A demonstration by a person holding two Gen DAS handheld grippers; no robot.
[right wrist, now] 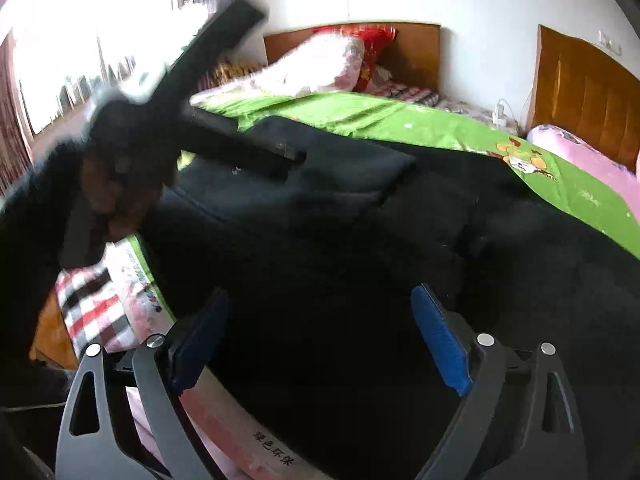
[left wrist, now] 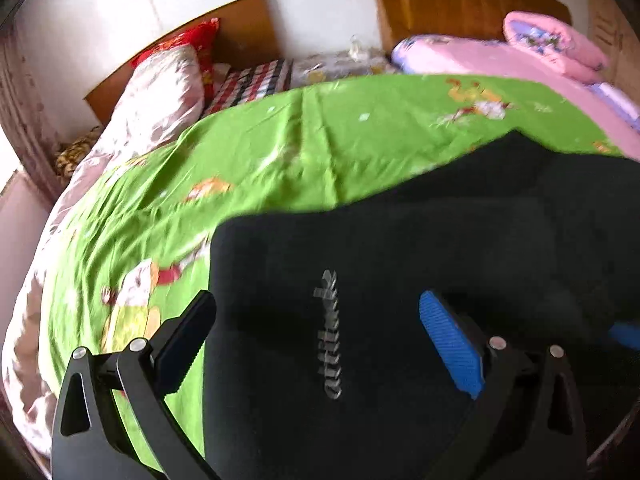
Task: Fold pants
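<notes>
Black pants [left wrist: 420, 248] with a grey logo lie on the green bedsheet [left wrist: 280, 152], partly folded, one layer lapped over another. My left gripper [left wrist: 316, 332] is open just above the pants, its blue pads wide apart and empty. In the right wrist view the pants [right wrist: 340, 240] fill the near bed. My right gripper [right wrist: 320, 332] is open above them, holding nothing. The left gripper [right wrist: 192, 92] shows there, blurred, held in a hand over the pants' far left end.
The green bedsheet [right wrist: 360, 116] covers the bed. A floral quilt [left wrist: 160, 92] and red pillow [left wrist: 196, 44] lie at the wooden headboard [left wrist: 224, 24]. Pink bedding [left wrist: 552, 52] lies on a second bed at right. A plaid cloth [right wrist: 88, 308] and window [right wrist: 80, 40] are at left.
</notes>
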